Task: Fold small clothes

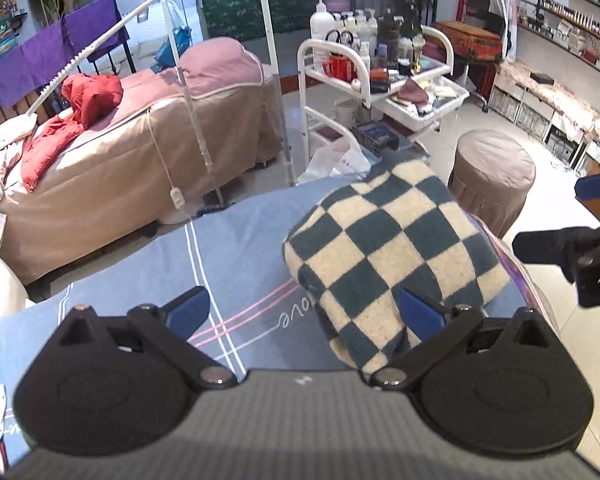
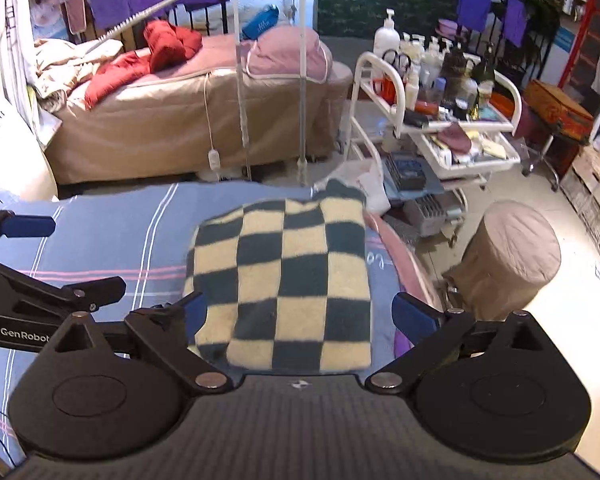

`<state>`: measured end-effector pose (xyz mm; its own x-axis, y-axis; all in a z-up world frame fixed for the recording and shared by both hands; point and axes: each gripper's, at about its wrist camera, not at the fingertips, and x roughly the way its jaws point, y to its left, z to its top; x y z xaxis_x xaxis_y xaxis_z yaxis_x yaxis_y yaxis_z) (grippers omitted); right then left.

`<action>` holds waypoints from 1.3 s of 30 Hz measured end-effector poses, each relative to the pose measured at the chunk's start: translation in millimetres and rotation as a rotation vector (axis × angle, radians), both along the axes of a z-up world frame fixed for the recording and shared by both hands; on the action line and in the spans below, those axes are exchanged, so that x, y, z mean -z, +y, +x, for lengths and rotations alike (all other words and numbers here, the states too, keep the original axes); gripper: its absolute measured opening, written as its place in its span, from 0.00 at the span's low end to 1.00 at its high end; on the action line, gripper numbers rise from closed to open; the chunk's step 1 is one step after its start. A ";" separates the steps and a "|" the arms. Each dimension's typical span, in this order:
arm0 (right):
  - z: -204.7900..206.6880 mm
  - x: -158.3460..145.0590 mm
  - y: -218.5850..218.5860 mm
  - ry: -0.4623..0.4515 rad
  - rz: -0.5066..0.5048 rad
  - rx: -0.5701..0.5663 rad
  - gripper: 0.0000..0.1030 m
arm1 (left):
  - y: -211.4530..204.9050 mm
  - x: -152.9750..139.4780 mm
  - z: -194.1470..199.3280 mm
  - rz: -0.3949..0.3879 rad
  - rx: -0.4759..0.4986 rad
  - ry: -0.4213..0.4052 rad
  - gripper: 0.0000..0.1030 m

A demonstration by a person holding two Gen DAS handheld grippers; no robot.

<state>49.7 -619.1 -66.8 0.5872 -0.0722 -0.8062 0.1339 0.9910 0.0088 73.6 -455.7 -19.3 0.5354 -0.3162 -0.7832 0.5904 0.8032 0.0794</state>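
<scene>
A folded checkered garment (image 1: 392, 256), dark teal and cream, lies on the blue striped bed sheet (image 1: 236, 240). It also shows in the right wrist view (image 2: 288, 280), folded into a rectangle near the bed's right edge. My left gripper (image 1: 304, 314) is open and empty, hovering above the garment's near left corner. My right gripper (image 2: 298, 314) is open and empty above the garment's near edge. The right gripper shows at the right edge of the left wrist view (image 1: 568, 248); the left gripper shows at the left of the right wrist view (image 2: 28, 276).
A brown massage bed (image 2: 188, 120) with a red jacket (image 2: 156, 52) stands across the floor. A white trolley (image 2: 436, 120) loaded with bottles stands to the right. A round covered stool (image 2: 512, 256) sits close to the bed's right side.
</scene>
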 end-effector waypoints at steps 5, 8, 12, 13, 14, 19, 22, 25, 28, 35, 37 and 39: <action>-1.7 8.7 1.9 0.035 -0.021 0.022 1.00 | 2.2 -1.4 -8.4 0.011 -0.007 -0.022 1.00; -4.0 13.0 3.5 0.058 -0.020 0.023 1.00 | 0.9 1.2 -8.8 0.001 0.007 0.027 1.00; -9.1 13.5 8.9 0.068 -0.066 0.021 1.00 | 2.1 3.0 -10.8 -0.022 0.016 0.037 1.00; -9.8 13.5 8.8 0.069 -0.073 0.020 1.00 | 1.6 3.2 -11.5 -0.017 0.020 0.035 1.00; -10.4 13.4 8.2 0.067 -0.075 0.020 1.00 | 1.2 3.6 -11.5 -0.015 0.022 0.039 1.00; -11.5 14.0 7.2 0.071 -0.078 0.020 1.00 | 0.2 5.9 -11.8 -0.008 0.019 0.041 1.00; -12.0 14.9 8.3 0.074 -0.081 0.018 1.00 | -0.5 5.9 -10.6 -0.006 0.015 0.041 1.00; -11.0 16.5 8.7 0.079 -0.077 0.016 1.00 | -0.7 6.2 -9.9 -0.012 0.014 0.047 1.00; -10.1 17.2 9.3 0.082 -0.074 0.015 1.00 | -0.8 6.8 -8.4 -0.015 0.010 0.056 1.00; -9.9 17.7 9.0 0.074 -0.078 0.016 1.00 | -2.7 7.3 -6.8 -0.014 0.003 0.059 1.00; -8.6 18.1 7.4 0.072 -0.075 0.018 1.00 | -3.3 5.7 -7.9 -0.024 0.007 0.055 1.00; -8.4 18.6 7.2 0.071 -0.074 0.017 1.00 | -1.5 5.1 -5.9 -0.049 0.004 0.078 1.00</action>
